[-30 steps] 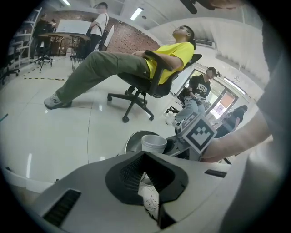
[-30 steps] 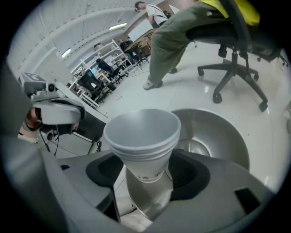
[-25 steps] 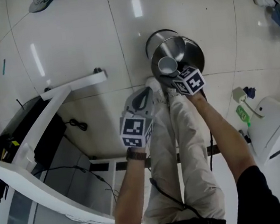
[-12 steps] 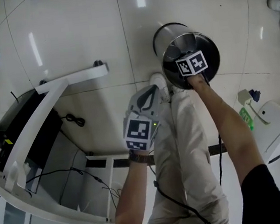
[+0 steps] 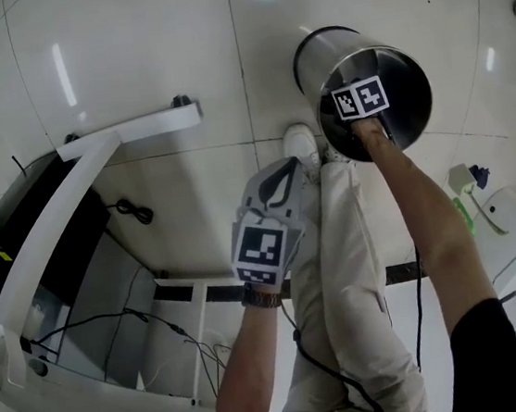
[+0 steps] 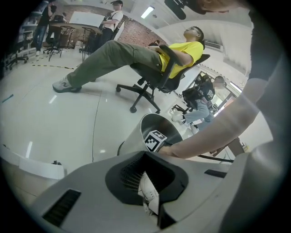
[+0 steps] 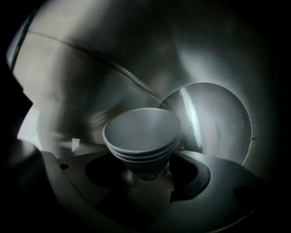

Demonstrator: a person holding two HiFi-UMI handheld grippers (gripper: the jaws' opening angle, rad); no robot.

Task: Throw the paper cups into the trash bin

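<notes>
Down inside the trash bin [image 7: 213,123] with the right gripper [image 7: 145,175]: steel wall all round the fingers, round floor just beyond and below them. Clamped at the narrow base between those fingers, set fairly wide: a nested stack of paper cups [image 7: 142,132], long axis along the fingers, mouths pointing ahead toward the bin floor. By the look of it, needs only a release. Far nearer than the left gripper [image 5: 282,177], outside the bin above the person's shoe [image 6: 149,195], tips seemingly together, empty.
</notes>
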